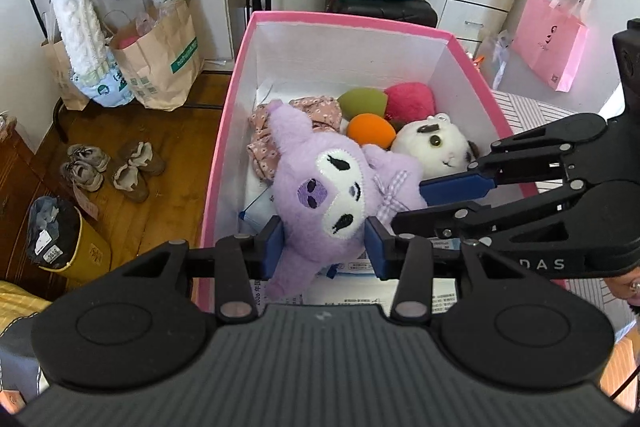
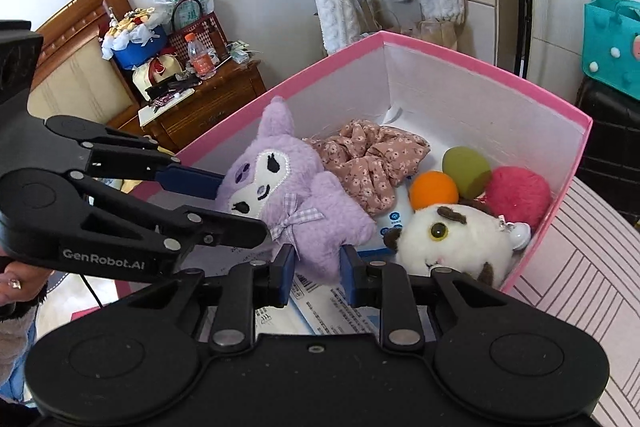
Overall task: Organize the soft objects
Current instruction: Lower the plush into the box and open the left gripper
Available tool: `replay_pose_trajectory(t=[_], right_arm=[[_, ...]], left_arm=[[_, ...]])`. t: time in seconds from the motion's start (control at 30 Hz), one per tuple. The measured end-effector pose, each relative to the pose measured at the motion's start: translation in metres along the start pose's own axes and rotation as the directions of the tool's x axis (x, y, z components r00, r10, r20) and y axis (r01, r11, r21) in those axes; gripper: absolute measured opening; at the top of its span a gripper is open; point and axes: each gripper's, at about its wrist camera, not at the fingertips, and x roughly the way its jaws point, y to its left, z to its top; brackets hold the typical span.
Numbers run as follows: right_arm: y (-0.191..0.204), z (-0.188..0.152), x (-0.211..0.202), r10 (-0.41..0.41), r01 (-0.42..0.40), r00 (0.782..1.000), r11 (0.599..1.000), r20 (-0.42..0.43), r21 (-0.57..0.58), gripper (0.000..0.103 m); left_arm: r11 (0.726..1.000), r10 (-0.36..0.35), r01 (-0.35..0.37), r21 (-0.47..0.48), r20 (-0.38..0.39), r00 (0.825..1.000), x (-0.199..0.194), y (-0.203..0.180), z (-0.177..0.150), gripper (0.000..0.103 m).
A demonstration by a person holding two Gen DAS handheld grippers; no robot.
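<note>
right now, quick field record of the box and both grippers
container: pink box, open top, white inside
held item: purple plush, over the box
left gripper: shut on the plush's head end
right gripper: shut on the plush's lower body
other contents: white plush, floral scrunchie, orange ball, green ball, pink pompom

Black tool [image 1: 324,243], blue pads [image 1: 274,241]

Purple plush [image 1: 320,187] lying face-up (bow at neck) in pink box [image 1: 224,131], beside white plush [image 1: 432,147].
</note>
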Motion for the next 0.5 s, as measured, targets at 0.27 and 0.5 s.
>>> replay_pose_trajectory(t=[0.27,0.5], right_arm=[[0.007,0.005,0.012,-0.117,0.115,0.993,0.991,-0.03,-0.069,0.027],[0.013,0.0,-0.001,-0.196,0.199,0.979,0.977,0.049,-0.08,0.026]], left_arm=[[0.999,0.05,-0.05,0.011,0.055,0.997,-0.004,0.0,-0.001,0.042],[1.0,0.016,-0.014,-0.02,0.084,0.996,-0.01,0.001,-0.006,0.043]])
